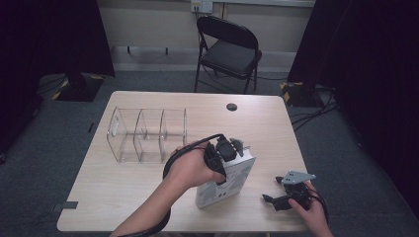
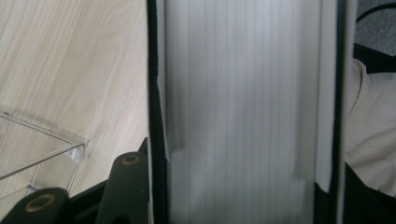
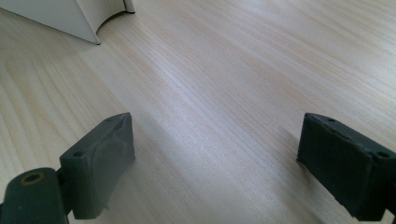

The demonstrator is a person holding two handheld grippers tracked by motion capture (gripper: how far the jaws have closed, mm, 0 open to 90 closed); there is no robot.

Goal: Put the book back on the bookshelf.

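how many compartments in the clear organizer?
3, side by side in the clear organizer on the table: left one by the rounded end, a middle one, and the right one nearest the white box. More could be hidden.

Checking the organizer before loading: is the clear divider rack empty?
Empty. The clear rack shows only the table through its compartments; nothing stands inside.

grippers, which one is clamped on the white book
The left gripper: its jaws are shut on the white book standing on the table. The right gripper rests nearby with jaws spread wide, holding nothing.
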